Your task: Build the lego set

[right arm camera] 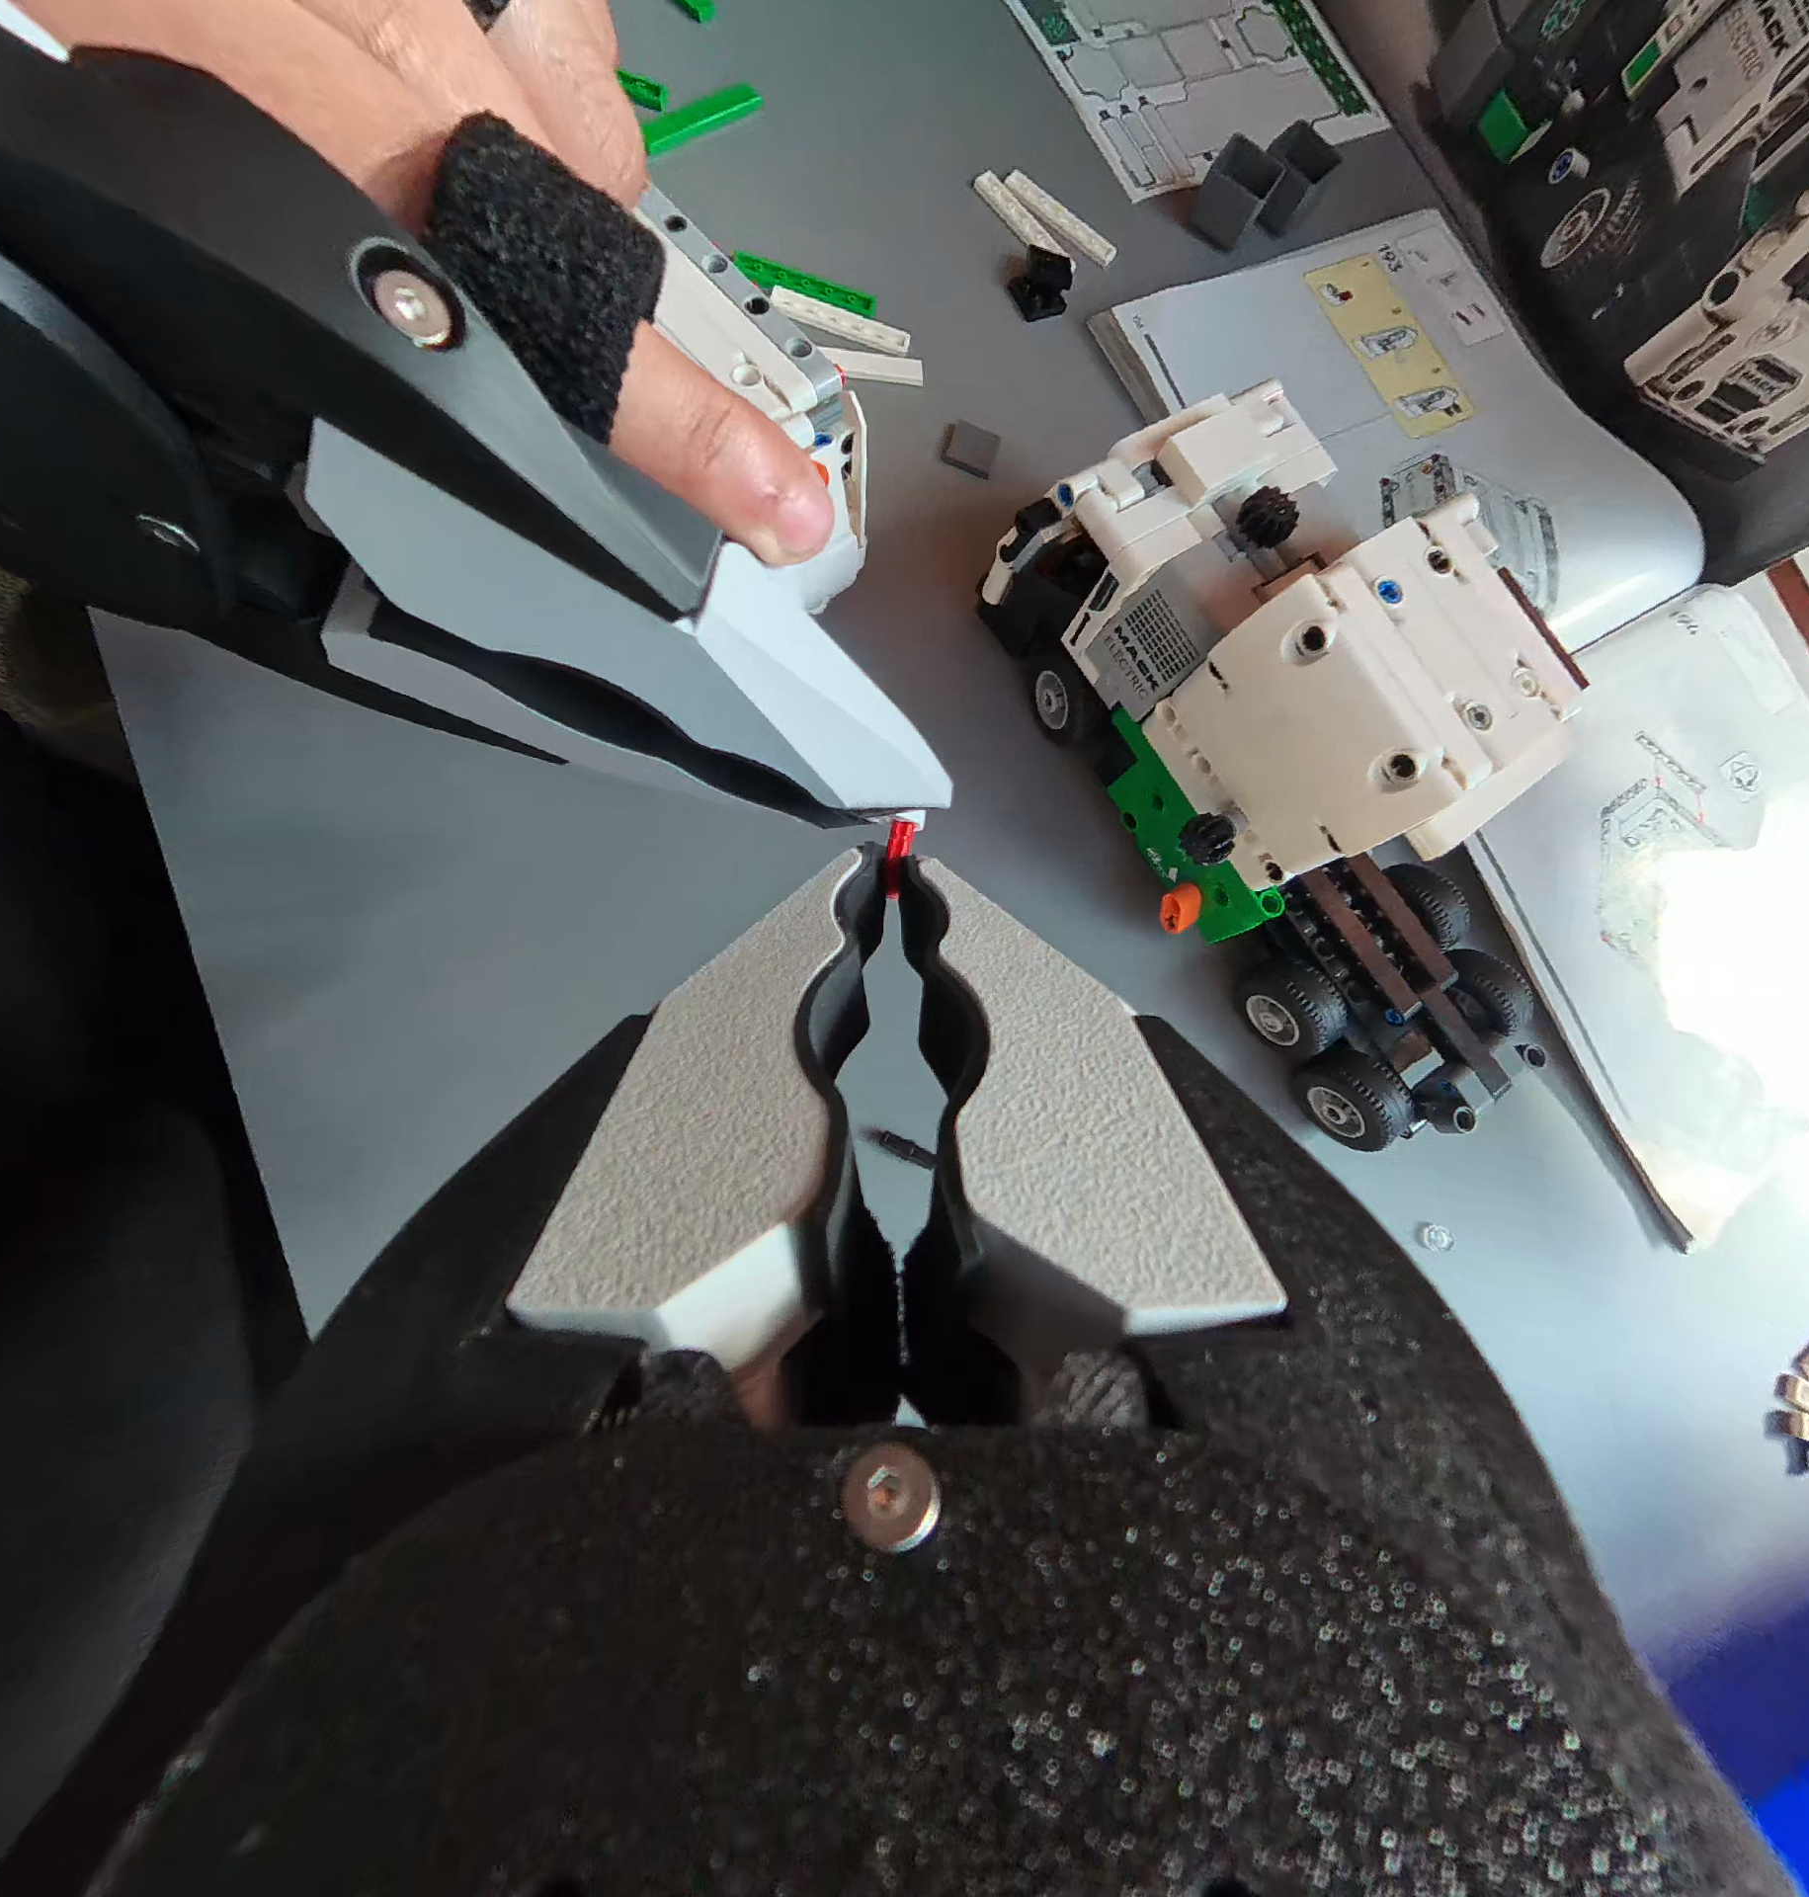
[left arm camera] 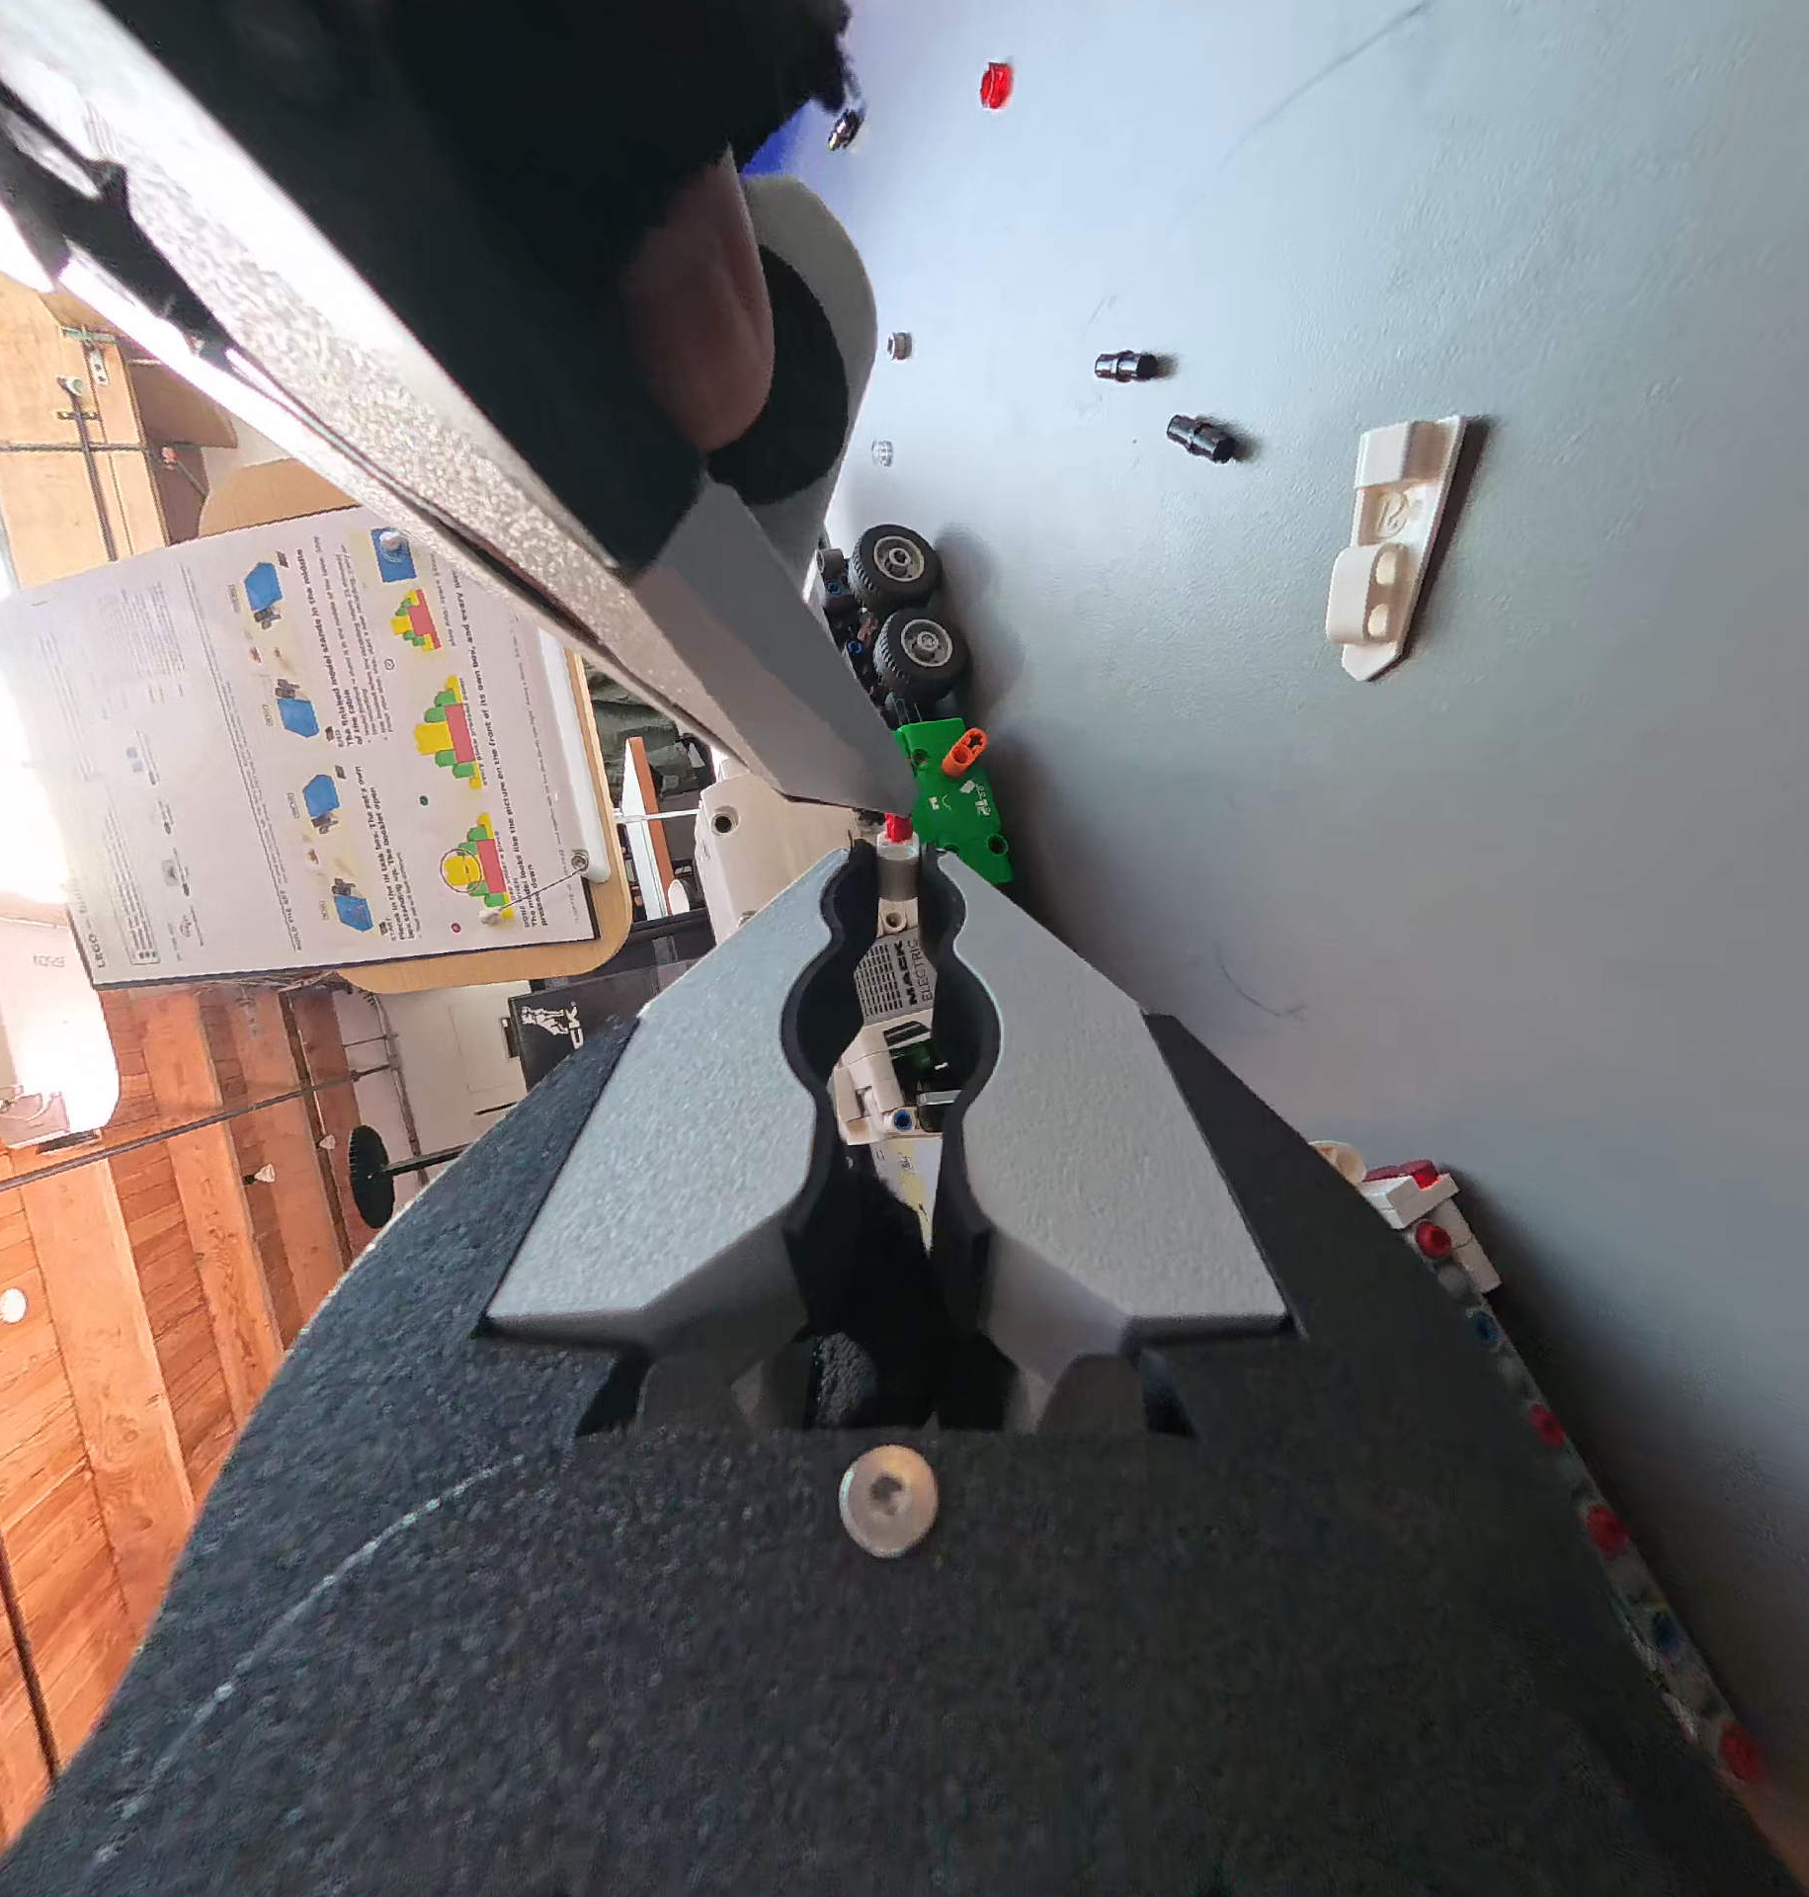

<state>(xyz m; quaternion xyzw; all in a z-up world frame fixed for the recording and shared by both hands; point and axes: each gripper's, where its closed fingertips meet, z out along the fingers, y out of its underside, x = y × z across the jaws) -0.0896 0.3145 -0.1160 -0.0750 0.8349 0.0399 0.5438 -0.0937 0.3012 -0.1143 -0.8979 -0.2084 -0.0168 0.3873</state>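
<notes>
Two claws meet tip to tip. What does each one grip?

One red pin (right arm camera: 898,854) is pinched in the closed tips of the right claw (right arm camera: 895,867). The left claw (left arm camera: 900,867) is clamped on a small grey piece (left arm camera: 897,878), with the pin's end touching it. Both parts hang in the air above the grey table (right arm camera: 469,924).

Why hold them that way?

Probably to push the pin into the grey piece. Gripping each part at the very tip leaves the joining ends free.

Where is the model itself?

Off to the side. The white and green truck (right arm camera: 1290,719) stands on the table with its rear resting on an open booklet (right arm camera: 1393,339), well clear of the claws.

Anything in the way?

Little. A hand (right arm camera: 571,205) on the left claw covers a second white assembly (right arm camera: 777,339). Green strips (right arm camera: 700,118), white strips (right arm camera: 1044,216) and two black pins (left arm camera: 1126,365) lie scattered apart. Each claw's broad tip hides the joint from the other side, so lining up looks fiddly.
</notes>
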